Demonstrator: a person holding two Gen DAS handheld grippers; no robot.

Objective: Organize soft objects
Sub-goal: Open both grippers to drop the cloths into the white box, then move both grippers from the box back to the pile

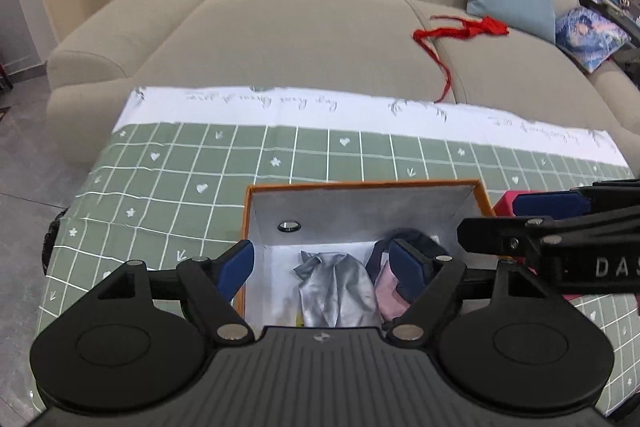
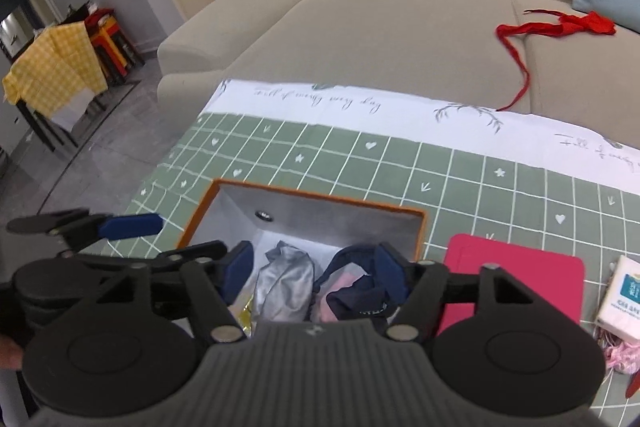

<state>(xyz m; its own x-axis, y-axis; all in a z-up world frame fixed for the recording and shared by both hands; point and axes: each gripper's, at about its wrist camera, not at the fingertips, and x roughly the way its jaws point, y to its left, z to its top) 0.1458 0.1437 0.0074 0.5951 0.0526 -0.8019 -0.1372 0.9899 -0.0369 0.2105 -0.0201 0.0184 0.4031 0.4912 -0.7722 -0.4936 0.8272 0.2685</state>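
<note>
In the left wrist view, the left gripper hangs over the orange box on the green checked table, its jaws spread and gripping nothing. Inside the box lie a grey cloth and a pink and navy garment.

In the right wrist view, the right gripper hangs above the same box, jaws parted and free of the cloth and the garment below. A pink lid lies just beside the box.

The right hand-held gripper hangs with jaws apart over an orange-rimmed box on the bench. Below it lie a silver cloth and dark-blue fabric. To its right lies a pink lid.
</note>
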